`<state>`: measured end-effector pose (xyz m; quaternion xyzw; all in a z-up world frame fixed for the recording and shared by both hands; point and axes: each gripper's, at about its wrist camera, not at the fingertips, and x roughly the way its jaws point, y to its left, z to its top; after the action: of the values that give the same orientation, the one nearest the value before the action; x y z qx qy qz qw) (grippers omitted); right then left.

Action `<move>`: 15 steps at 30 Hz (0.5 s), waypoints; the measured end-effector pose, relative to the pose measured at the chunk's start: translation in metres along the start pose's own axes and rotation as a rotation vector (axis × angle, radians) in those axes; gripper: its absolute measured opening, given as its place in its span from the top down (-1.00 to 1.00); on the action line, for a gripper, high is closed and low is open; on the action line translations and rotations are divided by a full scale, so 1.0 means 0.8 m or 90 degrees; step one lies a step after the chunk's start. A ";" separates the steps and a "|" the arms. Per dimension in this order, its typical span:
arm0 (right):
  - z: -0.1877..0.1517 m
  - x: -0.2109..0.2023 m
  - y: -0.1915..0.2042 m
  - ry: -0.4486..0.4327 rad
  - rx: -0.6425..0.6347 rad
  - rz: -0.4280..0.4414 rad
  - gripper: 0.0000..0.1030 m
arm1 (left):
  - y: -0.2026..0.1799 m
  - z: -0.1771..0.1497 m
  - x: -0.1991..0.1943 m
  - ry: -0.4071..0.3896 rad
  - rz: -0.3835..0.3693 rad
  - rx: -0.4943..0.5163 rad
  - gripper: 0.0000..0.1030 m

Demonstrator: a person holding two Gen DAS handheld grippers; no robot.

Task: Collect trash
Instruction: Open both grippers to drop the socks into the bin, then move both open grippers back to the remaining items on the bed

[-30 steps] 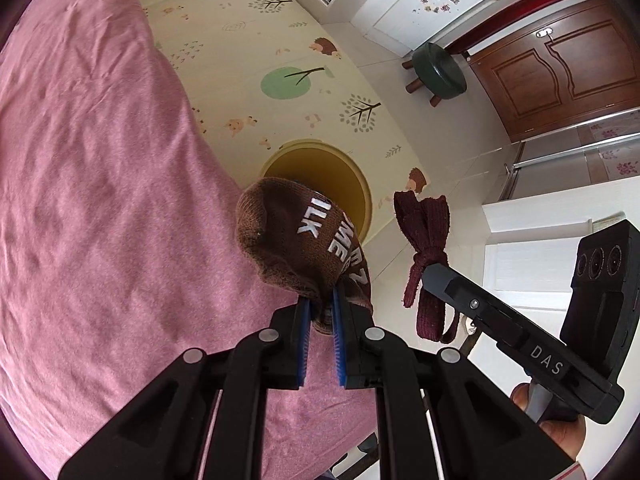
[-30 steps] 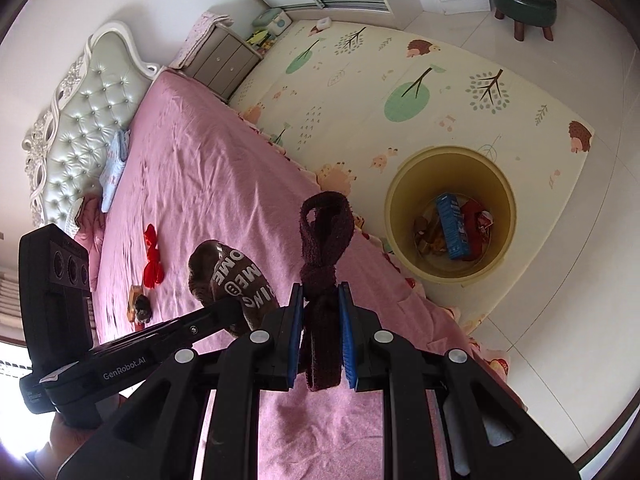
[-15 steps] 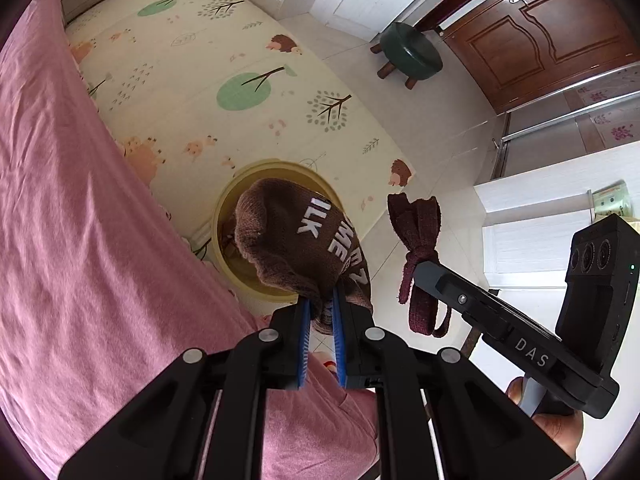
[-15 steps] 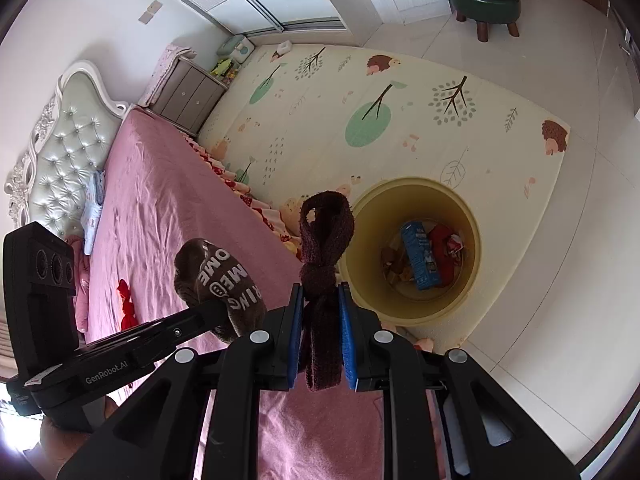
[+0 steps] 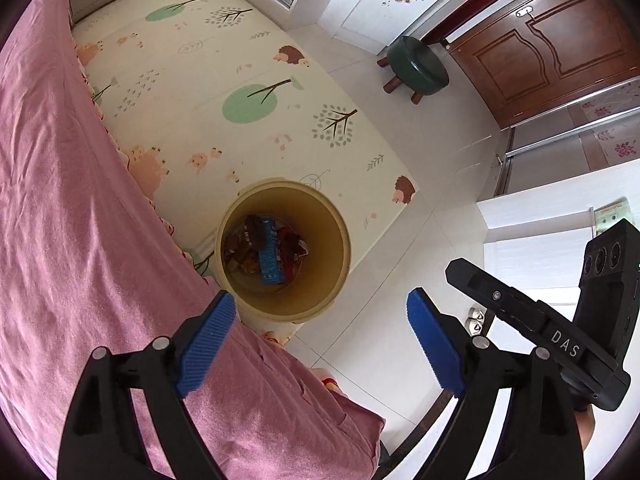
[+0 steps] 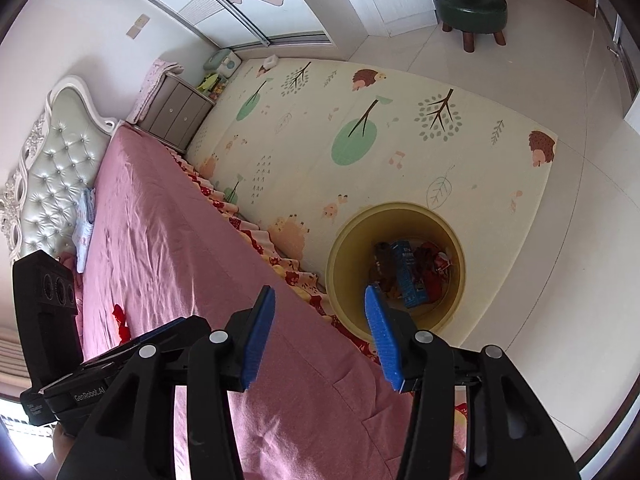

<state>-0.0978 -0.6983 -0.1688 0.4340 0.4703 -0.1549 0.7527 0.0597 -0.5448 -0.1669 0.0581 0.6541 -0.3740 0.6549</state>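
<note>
A yellow round bin stands on the play mat beside the bed; it also shows in the right wrist view. It holds a blue box, dark brown and maroon cloth pieces and other scraps. My left gripper is open and empty, above the bed corner just near the bin. My right gripper is open and empty, over the bed edge beside the bin. A red scrap lies on the pink bed.
The pink bed fills the left side. A cream play mat covers the floor. A green stool stands near a brown door. A nightstand and tufted headboard are at the bed's head.
Both grippers opened over the bin. The brown sock left my left gripper and the maroon cloth left my right one; both now seem to lie in the bin.
</note>
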 end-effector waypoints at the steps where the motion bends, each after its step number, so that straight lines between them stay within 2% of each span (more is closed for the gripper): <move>1: -0.002 0.002 0.003 0.006 0.001 0.003 0.09 | 0.003 -0.003 -0.002 0.001 -0.001 -0.001 -0.69; 7: -0.012 0.004 0.035 0.020 -0.023 0.016 0.09 | 0.025 -0.023 -0.026 -0.006 -0.004 -0.015 -0.69; 15: -0.038 0.013 0.117 0.051 -0.092 0.044 0.09 | 0.081 -0.064 -0.080 -0.035 0.020 -0.051 -0.69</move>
<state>-0.0500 -0.6180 -0.1356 0.4004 0.4948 -0.0772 0.7674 0.0636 -0.4431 -0.1435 0.0319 0.6496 -0.3384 0.6800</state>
